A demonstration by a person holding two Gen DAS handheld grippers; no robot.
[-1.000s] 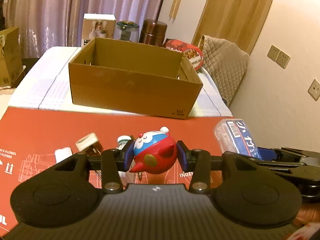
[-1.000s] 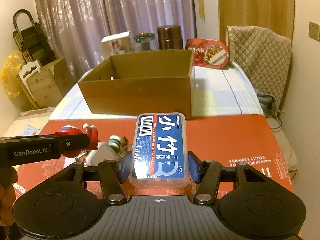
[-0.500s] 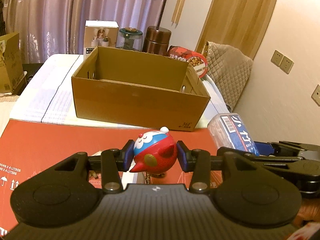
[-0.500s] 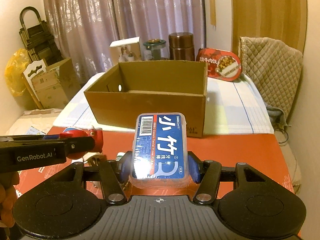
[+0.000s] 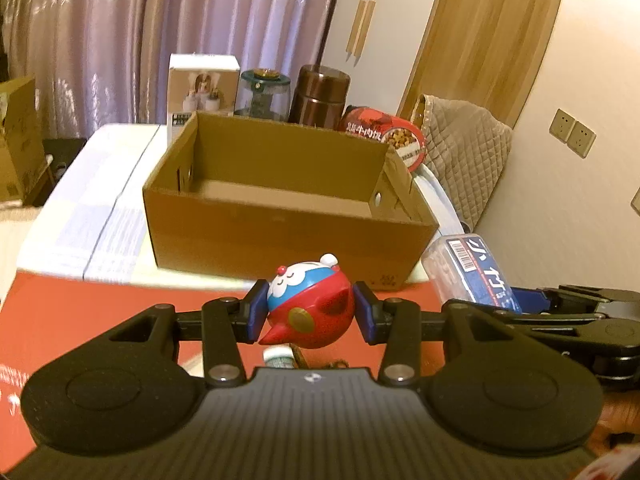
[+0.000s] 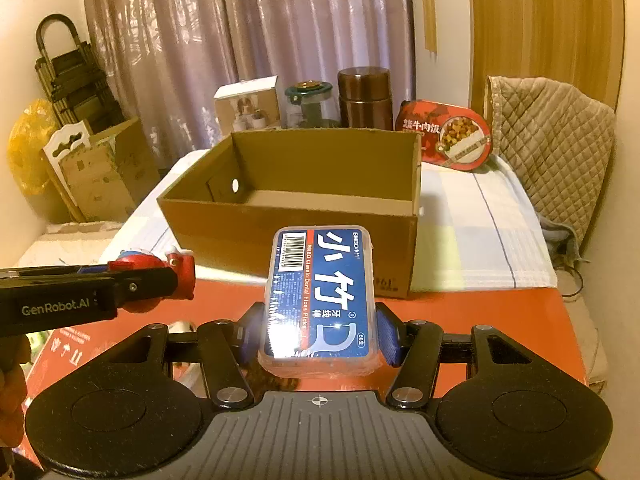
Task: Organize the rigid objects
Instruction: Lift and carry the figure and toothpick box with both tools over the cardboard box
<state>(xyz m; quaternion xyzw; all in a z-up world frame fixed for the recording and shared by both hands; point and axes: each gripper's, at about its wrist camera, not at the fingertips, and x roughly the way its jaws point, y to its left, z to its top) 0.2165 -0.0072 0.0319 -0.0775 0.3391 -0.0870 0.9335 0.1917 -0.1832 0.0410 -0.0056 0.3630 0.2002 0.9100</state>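
Both our grippers have drawn nearer the open brown cardboard box (image 5: 288,216). Left view: our left gripper (image 5: 310,312) pinches the round red-and-blue cartoon toy (image 5: 310,308) short of its empty interior. Right view: our right gripper (image 6: 318,334) clamps the clear blue-labelled plastic floss-pick case (image 6: 320,300) before the box; both drops remain.

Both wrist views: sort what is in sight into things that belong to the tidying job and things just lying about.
In the job:
- round cartoon toy, held in the left hand-held gripper
- dental floss pick box, held in the right hand-held gripper
- open cardboard box

Lying about:
- brown flask
- glass jar
- red meal tub
- quilted cloth
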